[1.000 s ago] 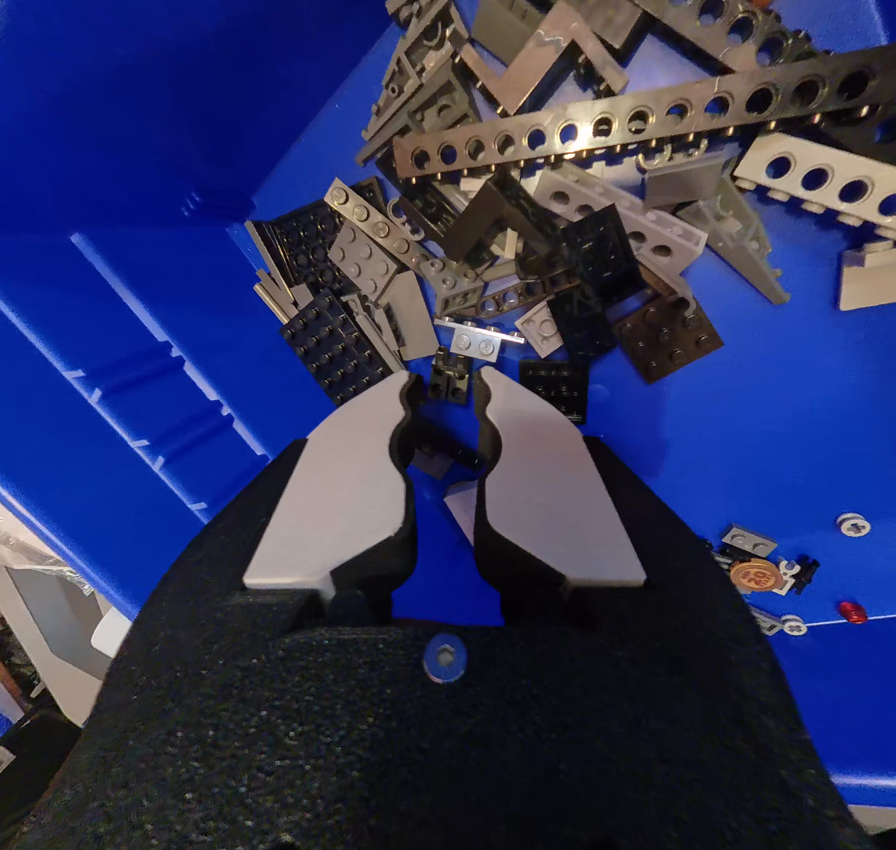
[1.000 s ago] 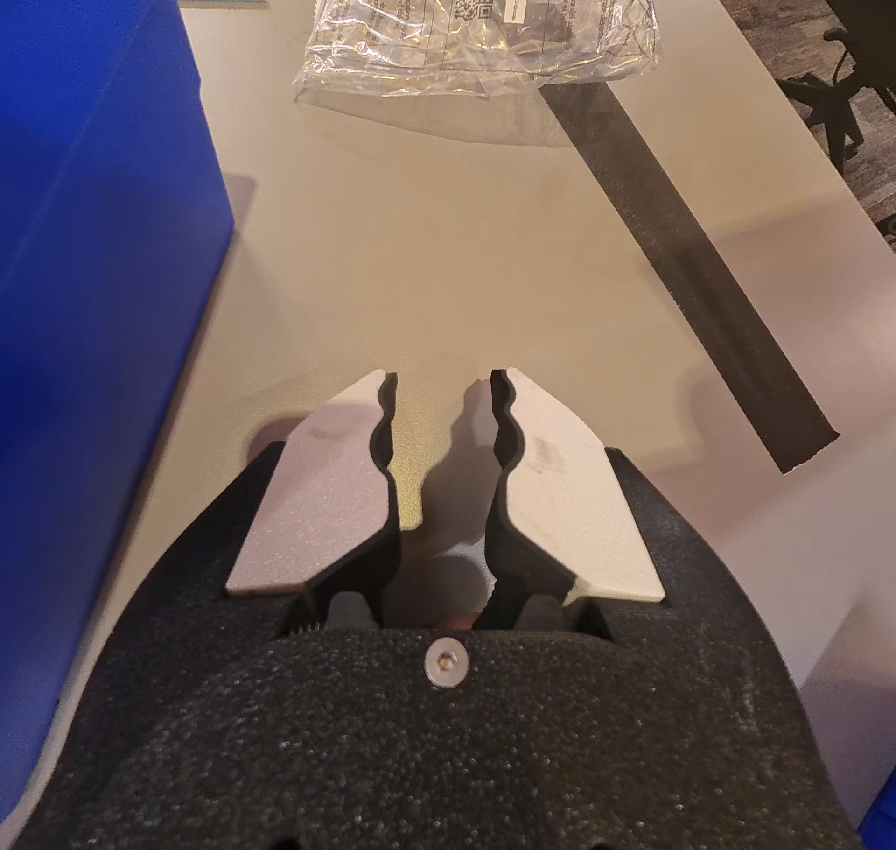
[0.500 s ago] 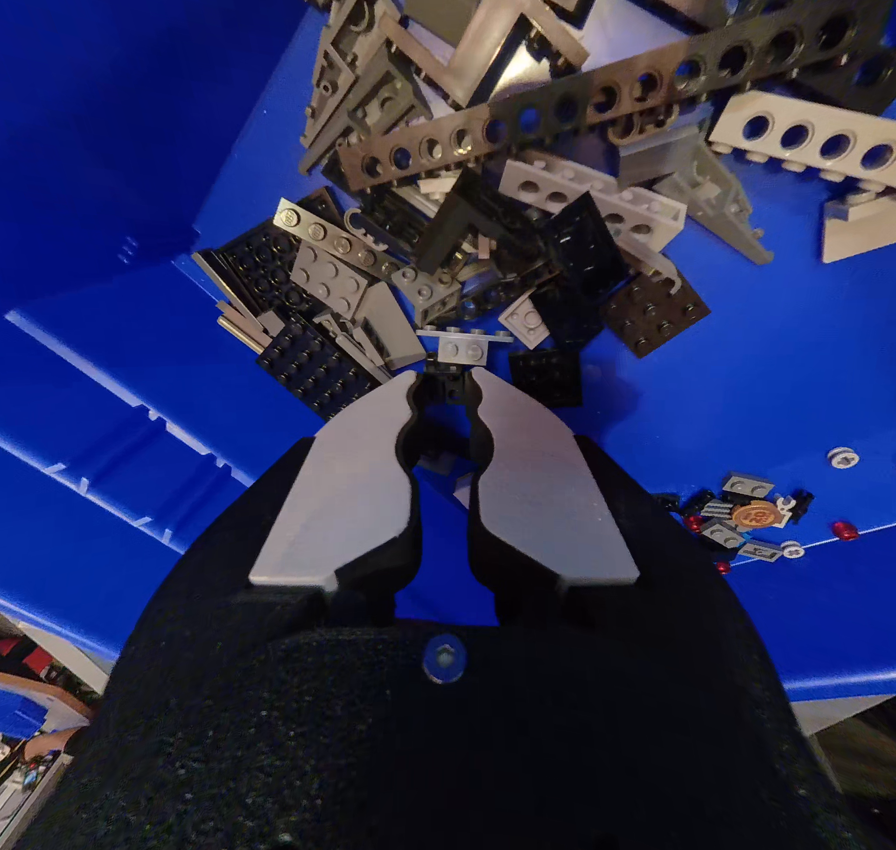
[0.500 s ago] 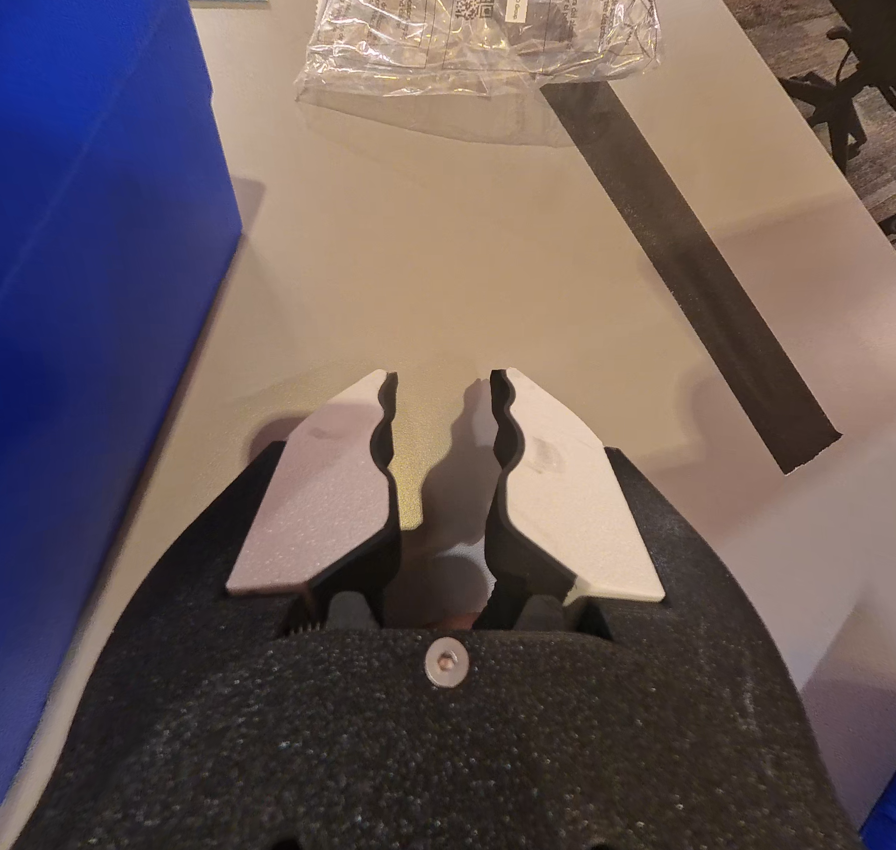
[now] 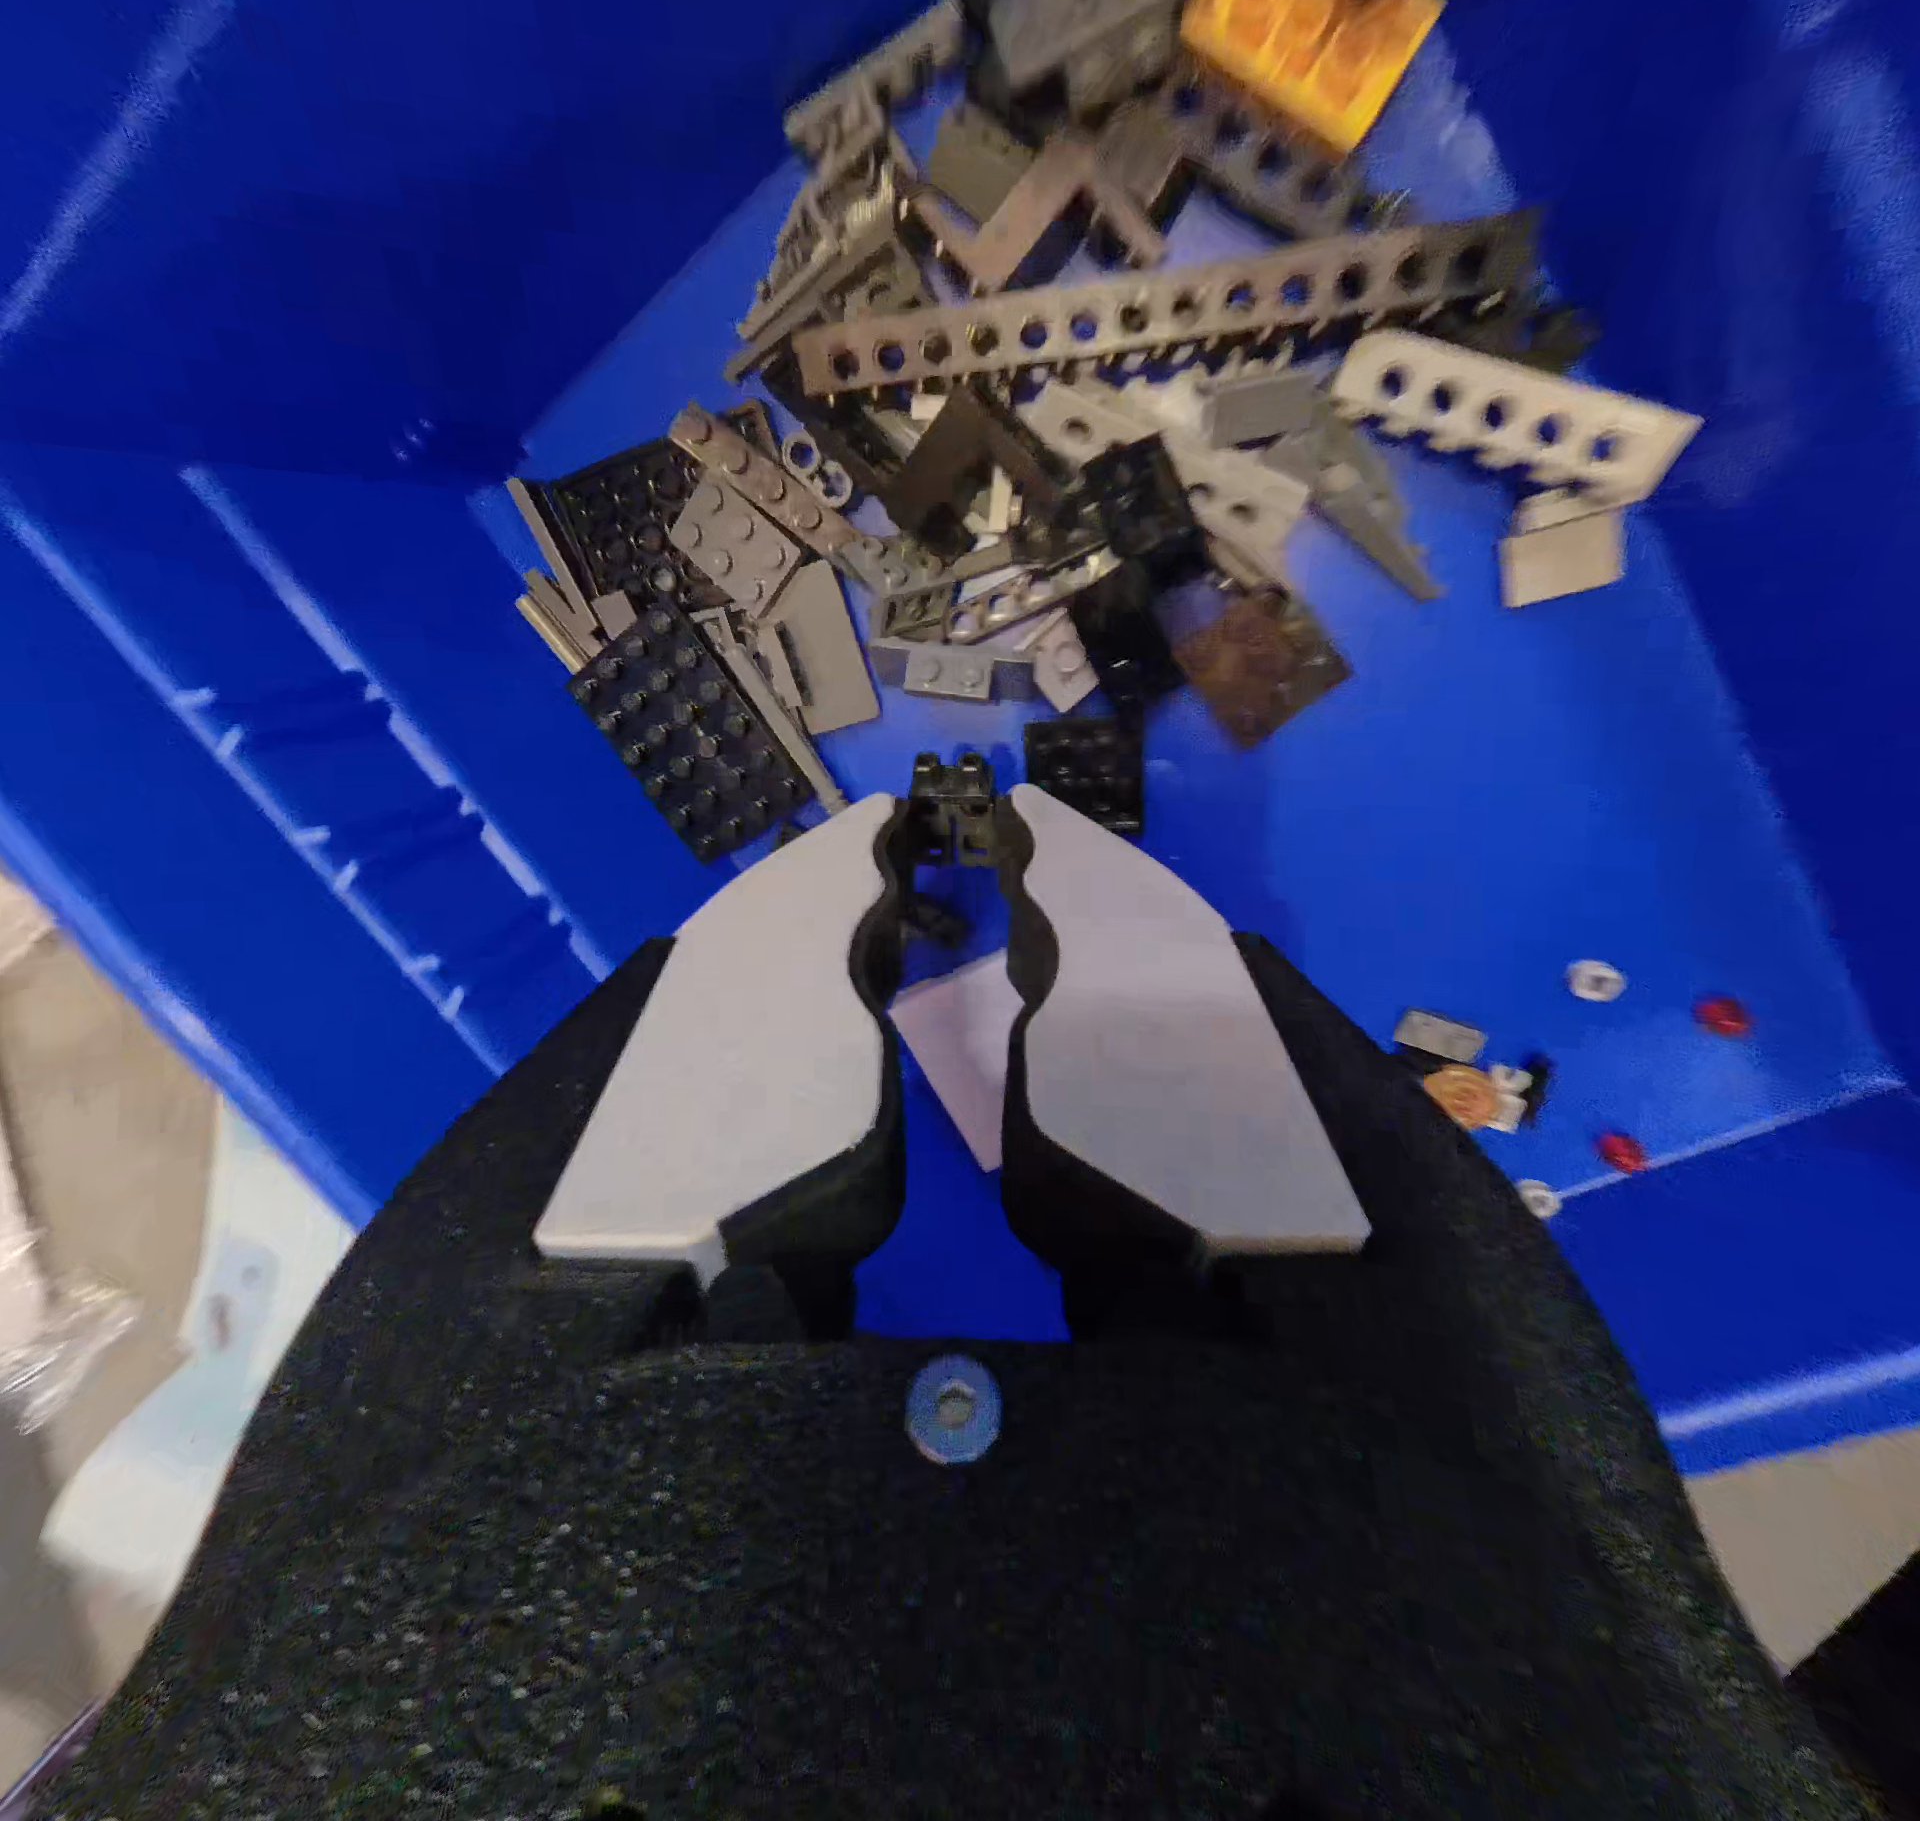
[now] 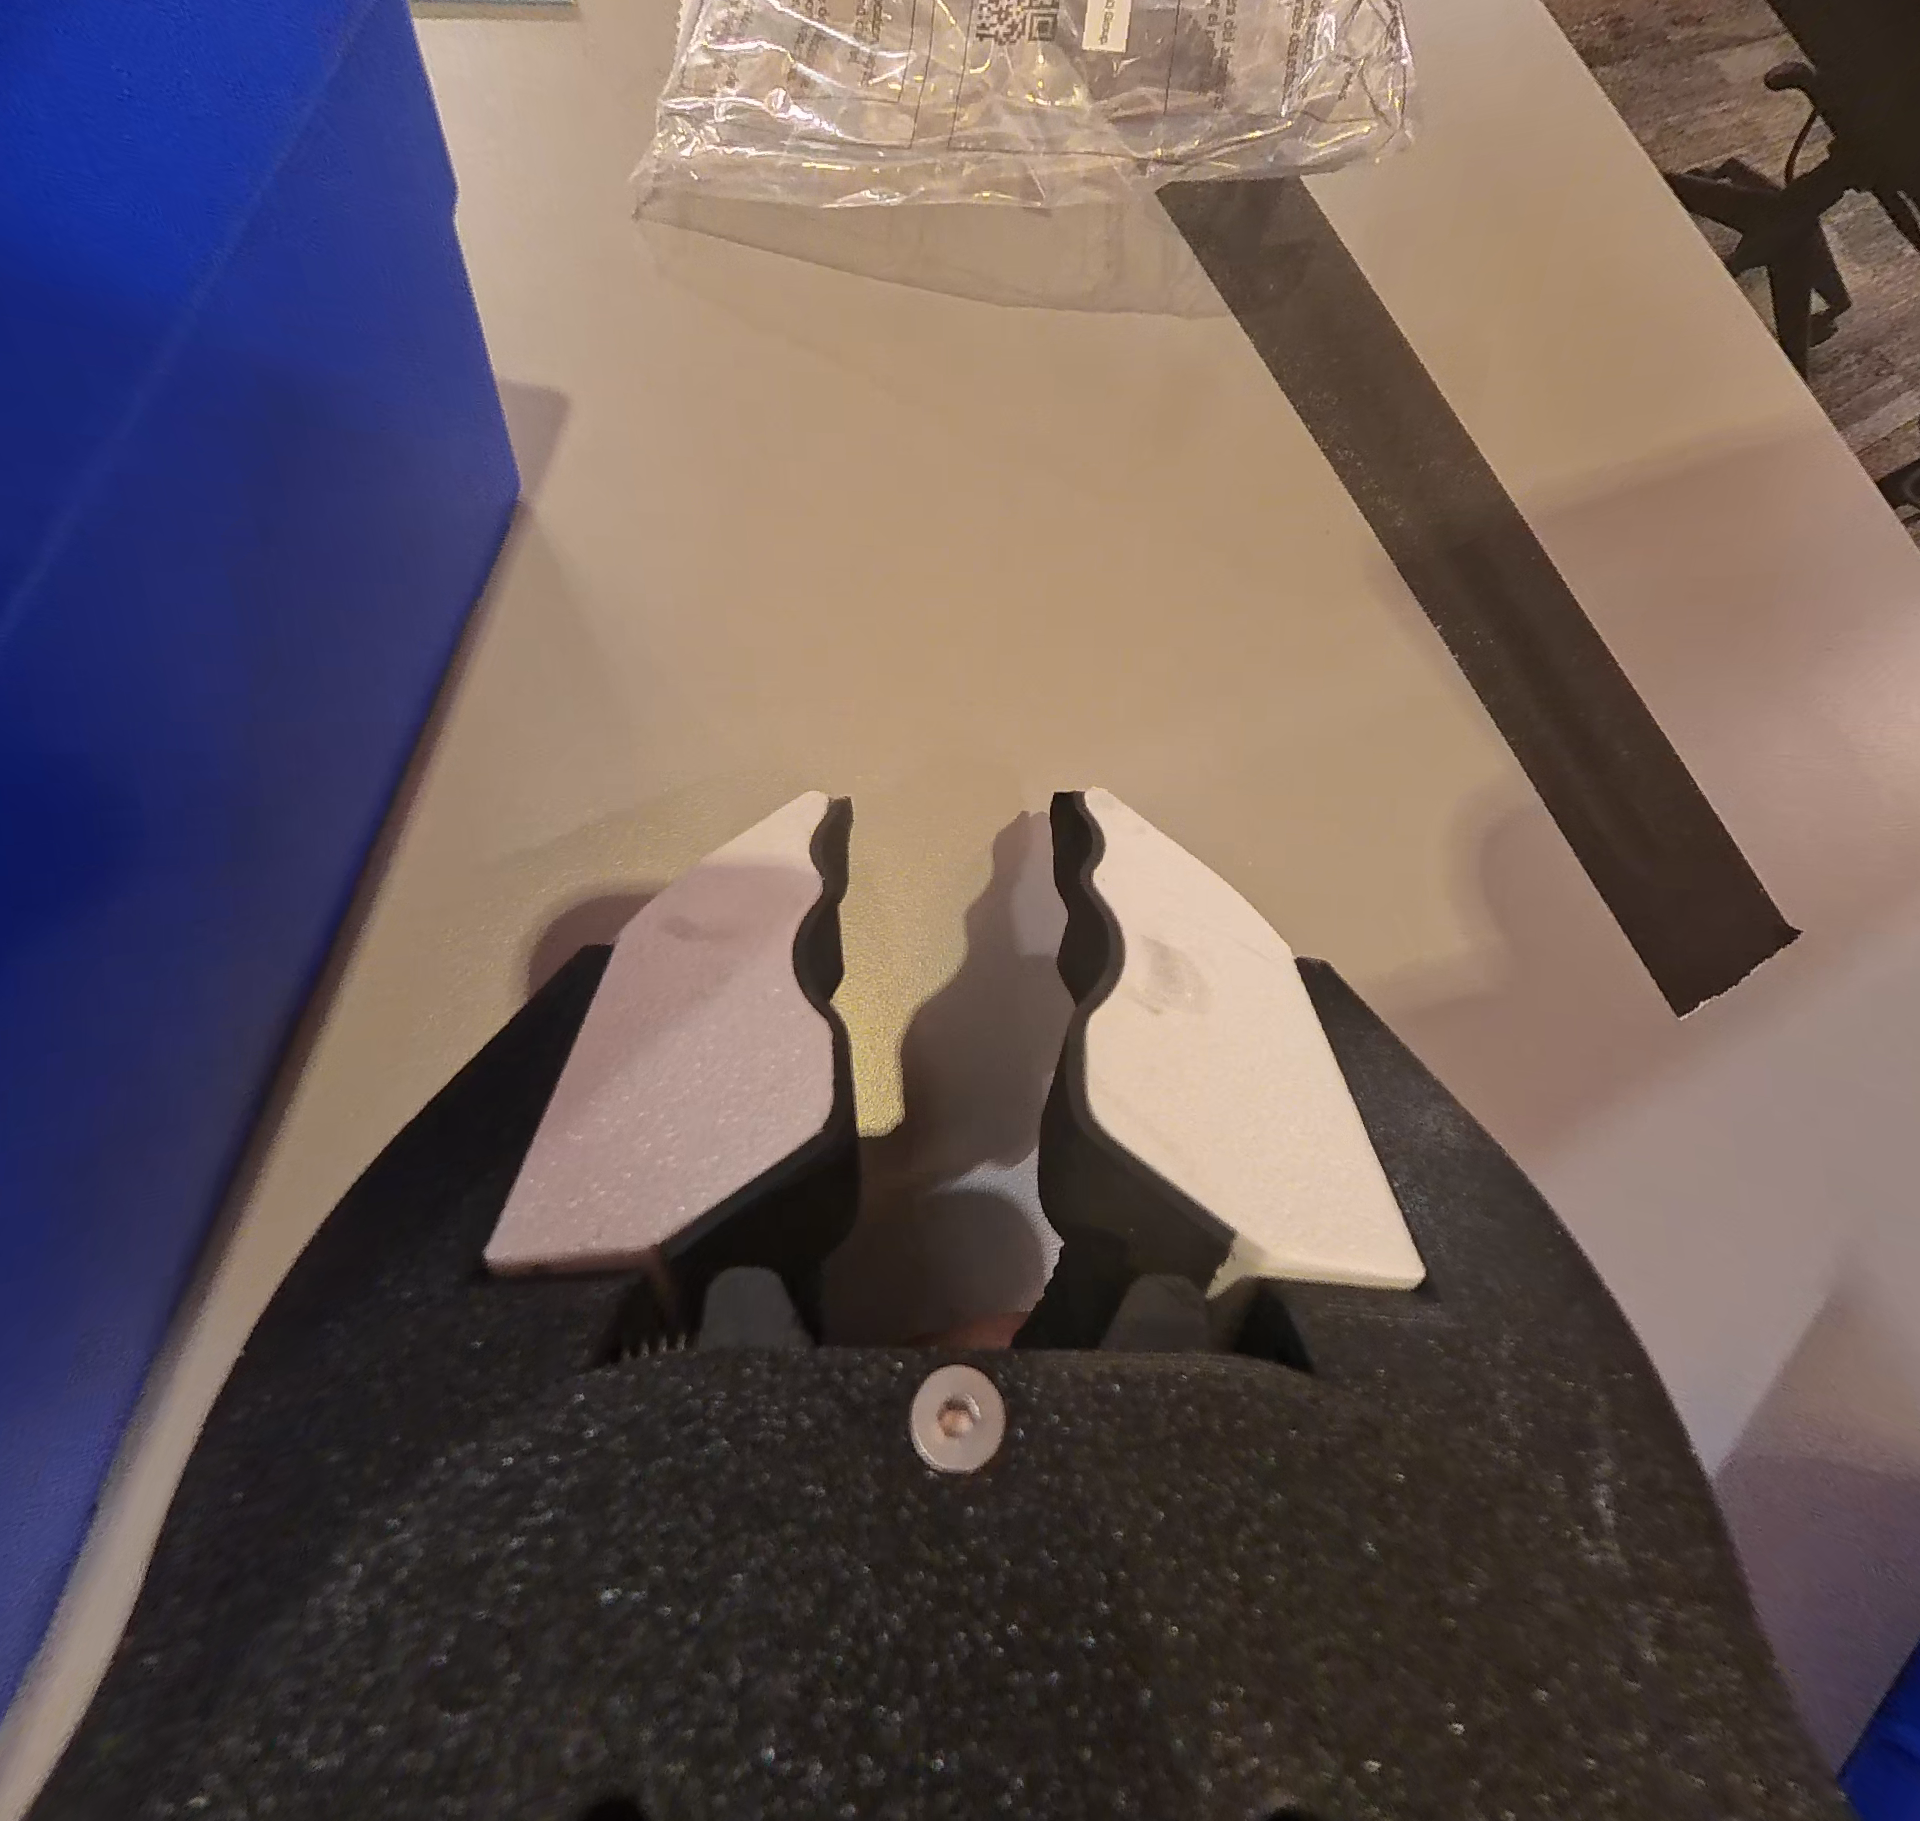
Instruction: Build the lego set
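Inside a big blue bin (image 5: 312,213), the left gripper (image 5: 951,815) is pinching a small black brick (image 5: 948,800) between its two tips, and both pads are pressing on its sides. The brick's two studs are poking out past the tips, above the bin floor. Just to the right, a small black plate (image 5: 1086,763) is lying flat. Near on the left, a bigger black studded plate (image 5: 691,722) is leaning by the bin wall. Farther off, a pile of grey and black bricks (image 5: 1039,483) is filling the far corner, with one long dark beam with holes (image 5: 1143,317) lying across it and one light grey beam with holes (image 5: 1507,410) on the right. One orange brick (image 5: 1309,36) is sitting at the far end, blurry. Down on the right, two tiny red bits (image 5: 1720,1015) and one round orange piece (image 5: 1465,1091) are resting on the floor. Outside the bin, the right gripper (image 6: 951,810) is hanging over a tan table (image 6: 935,524) with its fingers apart and nothing between them. The blue bin wall is standing close on its left. Far ahead, one clear plastic bag (image 6: 1039,57) is lying on the table, and one black tape strip (image 6: 1507,545) is running across to the right.
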`<action>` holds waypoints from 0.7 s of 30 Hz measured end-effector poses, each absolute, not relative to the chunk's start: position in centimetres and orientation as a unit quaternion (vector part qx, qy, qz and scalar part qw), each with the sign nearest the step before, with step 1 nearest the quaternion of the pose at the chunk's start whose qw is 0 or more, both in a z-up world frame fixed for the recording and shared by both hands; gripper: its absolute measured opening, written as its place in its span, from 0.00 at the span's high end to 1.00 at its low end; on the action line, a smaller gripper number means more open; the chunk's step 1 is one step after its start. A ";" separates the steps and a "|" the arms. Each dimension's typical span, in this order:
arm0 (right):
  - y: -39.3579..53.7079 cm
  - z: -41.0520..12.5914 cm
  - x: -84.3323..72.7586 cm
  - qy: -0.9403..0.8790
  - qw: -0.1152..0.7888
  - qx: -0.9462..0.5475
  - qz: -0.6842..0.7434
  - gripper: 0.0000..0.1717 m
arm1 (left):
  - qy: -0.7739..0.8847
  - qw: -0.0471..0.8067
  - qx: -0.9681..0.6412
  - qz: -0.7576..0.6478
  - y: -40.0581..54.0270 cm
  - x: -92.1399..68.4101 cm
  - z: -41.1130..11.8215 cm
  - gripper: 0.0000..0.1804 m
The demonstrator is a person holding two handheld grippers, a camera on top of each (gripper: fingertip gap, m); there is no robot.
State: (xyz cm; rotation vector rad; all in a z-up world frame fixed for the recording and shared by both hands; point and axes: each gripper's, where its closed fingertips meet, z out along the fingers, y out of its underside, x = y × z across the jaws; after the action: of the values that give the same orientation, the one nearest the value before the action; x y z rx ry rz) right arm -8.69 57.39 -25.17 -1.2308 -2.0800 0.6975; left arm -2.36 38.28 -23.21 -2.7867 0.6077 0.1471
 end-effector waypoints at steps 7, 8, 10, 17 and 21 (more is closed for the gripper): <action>57.4 -25.2 -8.7 -0.787 0.308 -0.466 0.264 0.78 | 0.100 0.391 -0.898 -0.175 36.8 -3.0 -14.0 0.92; 57.4 -25.2 -8.7 -0.786 0.308 -0.466 0.264 0.78 | 0.087 0.413 -0.885 -0.197 36.3 -3.6 -13.2 0.92; 57.4 -25.2 -8.7 -0.786 0.308 -0.466 0.264 0.78 | 0.055 0.450 -0.858 -0.242 35.3 -4.7 -11.8 0.92; 57.4 -25.2 -8.7 -0.786 0.309 -0.467 0.263 0.77 | -0.007 0.533 -0.780 -0.326 32.3 -6.9 -9.3 0.92; 57.4 -25.2 -8.7 -0.786 0.308 -0.467 0.263 0.77 | -0.024 0.562 -0.751 -0.345 31.0 -7.9 -8.4 0.92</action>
State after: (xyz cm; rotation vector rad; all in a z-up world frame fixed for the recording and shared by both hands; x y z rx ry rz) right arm -8.69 57.42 -25.18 -1.2339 -2.0776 0.6964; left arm -7.85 31.03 -8.44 -1.7686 -0.0559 -0.8136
